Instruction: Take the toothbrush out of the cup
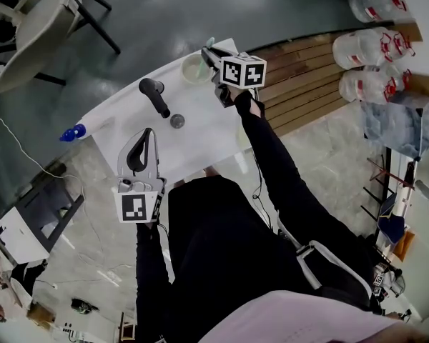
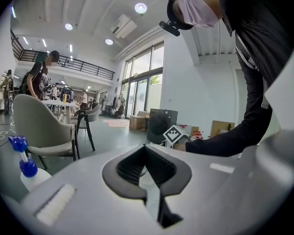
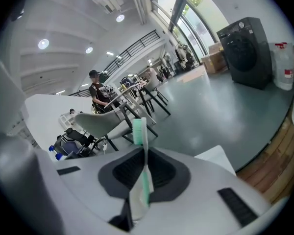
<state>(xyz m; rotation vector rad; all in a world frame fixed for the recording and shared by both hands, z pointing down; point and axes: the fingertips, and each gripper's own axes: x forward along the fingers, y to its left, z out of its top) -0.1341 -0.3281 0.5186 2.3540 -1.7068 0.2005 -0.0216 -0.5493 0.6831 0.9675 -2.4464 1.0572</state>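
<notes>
Slim green-and-white plastic toothbrush (image 3: 139, 131) sat pinched in the right gripper (image 3: 146, 153), with the jaws pressed onto its thin handle and the bristle head sticking out past the jaw tips. It stood roughly upright in the right gripper view. The lower end was hidden behind the gripper body, so I couldn't tell if it had cleared the cup.

Pale round cup (image 1: 194, 70) sat just beside and below those jaws in the head view, near the far edge of the white tabletop (image 1: 200, 138). Nothing was holding the cup.

Left gripper (image 2: 145, 148) had its jaws together with nothing in them. It was well apart from the cup, back toward the person.

Risks, as judgement:
- The handle was narrow and smooth, so the brush could pivot or slide in the pads if pulled fast.
- If the lower end was still inside, a slanted pull could catch the rim and tip or drag the light cup. So close to the table edge, it might then go over.
- With the left gripper not bracing the cup, nothing would stop that.

Beyond the left gripper's tips lay a black handled device, maybe a hair dryer (image 1: 156, 95), and a small grey round piece (image 1: 177, 121). A blue-capped spray bottle (image 1: 73, 132) stood off to its left side. All were well clear of the lift path, so they posed low risk
</notes>
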